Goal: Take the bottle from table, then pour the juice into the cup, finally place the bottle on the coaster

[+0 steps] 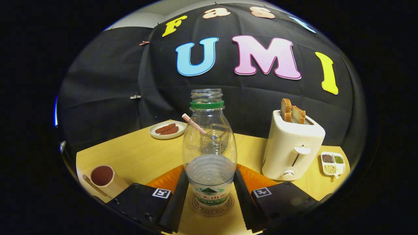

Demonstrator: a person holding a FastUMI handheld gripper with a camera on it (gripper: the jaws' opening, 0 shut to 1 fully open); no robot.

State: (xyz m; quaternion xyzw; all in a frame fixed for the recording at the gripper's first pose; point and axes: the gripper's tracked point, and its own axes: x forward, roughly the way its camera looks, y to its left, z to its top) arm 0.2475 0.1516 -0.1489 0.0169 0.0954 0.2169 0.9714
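Clear plastic, uncapped and nearly empty, the bottle (209, 153) stands upright on a round coaster (211, 205) at twelve o'clock from the gripper (209, 199), its long axis vertical between the two fingers. The fingers flank its base closely; whether they press it or have parted I cannot tell. With the bottle on the coaster, the task looks all but finished, and any retreat should run straight back towards six o'clock so neither finger tips it. A cup (102, 176) of dark juice sits on the table (137, 156) at nine o'clock, a toaster (291, 148) with bread at two, a plate (167, 130) at eleven.
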